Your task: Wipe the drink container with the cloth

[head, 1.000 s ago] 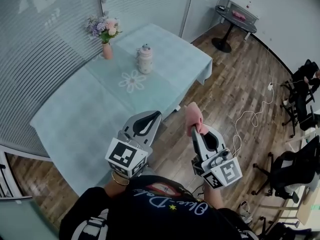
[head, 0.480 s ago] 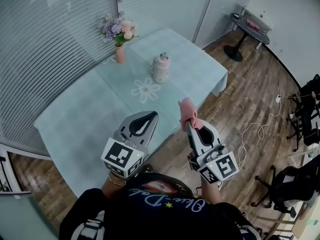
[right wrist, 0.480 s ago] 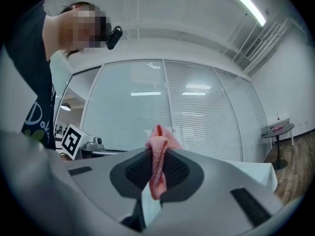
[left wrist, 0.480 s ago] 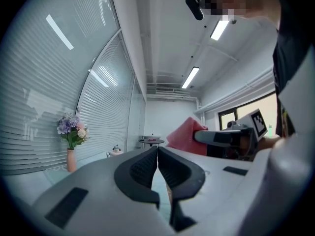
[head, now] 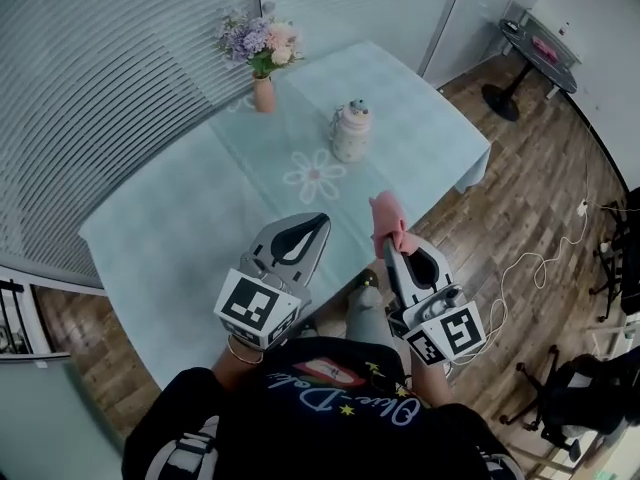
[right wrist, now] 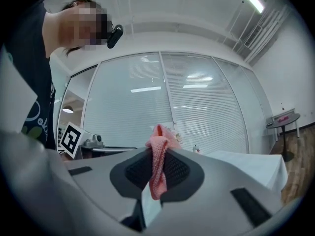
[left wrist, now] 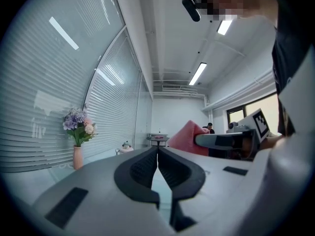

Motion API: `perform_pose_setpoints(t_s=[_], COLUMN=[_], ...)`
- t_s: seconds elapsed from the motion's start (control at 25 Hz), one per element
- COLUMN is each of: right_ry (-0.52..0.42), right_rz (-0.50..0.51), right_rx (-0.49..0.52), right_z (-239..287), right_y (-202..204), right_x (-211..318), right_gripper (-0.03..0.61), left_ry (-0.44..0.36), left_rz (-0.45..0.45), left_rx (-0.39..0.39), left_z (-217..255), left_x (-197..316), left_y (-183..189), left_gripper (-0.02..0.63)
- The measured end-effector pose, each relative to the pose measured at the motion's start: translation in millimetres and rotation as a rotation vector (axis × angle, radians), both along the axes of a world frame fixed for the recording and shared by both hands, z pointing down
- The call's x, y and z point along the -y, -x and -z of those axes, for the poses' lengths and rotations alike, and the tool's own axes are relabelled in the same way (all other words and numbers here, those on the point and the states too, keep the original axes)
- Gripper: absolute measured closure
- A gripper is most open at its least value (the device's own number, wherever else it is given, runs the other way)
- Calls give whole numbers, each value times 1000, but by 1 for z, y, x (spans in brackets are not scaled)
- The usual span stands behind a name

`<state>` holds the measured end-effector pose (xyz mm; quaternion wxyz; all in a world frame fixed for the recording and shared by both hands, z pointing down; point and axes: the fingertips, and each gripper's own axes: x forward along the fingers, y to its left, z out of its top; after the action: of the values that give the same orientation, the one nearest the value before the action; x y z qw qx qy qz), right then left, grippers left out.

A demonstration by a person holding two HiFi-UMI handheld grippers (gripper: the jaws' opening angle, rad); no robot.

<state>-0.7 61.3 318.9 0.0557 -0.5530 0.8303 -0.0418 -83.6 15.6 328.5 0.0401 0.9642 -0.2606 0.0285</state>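
Two tools hung by the near edge of the tabletop (head: 170,238): the left tool (head: 316,221) had its jaws pressed together on nothing, the drink container (head: 350,134) stood upright farther in, well apart from both, and the right tool (head: 392,255) was clamped on the pink cloth (head: 387,218), a fold standing up past its tips. To wipe well, I judged, the empty tool should first steady the container low down — then the loose fold should be laid flat against its side, not poked at it — or it might tip.
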Motion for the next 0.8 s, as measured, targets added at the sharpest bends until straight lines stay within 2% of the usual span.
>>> perform_pose_setpoints(t_s=[0.4, 0.52, 0.8], right_ry=[-21, -16, 7], right_rz=[285, 331, 382], right_rx=[41, 61, 6], right_z=[-11, -17, -44], right_y=[-3, -8, -11], right_x=[96, 121, 174], right_gripper=[554, 554, 554], left_ry=[-18, -23, 19], left_rz=[266, 327, 479], left_rx=[25, 46, 62], left_z=[4, 3, -5], left_x=[71, 87, 112], left_y=[-14, -21, -25], left_gripper=[609, 609, 609])
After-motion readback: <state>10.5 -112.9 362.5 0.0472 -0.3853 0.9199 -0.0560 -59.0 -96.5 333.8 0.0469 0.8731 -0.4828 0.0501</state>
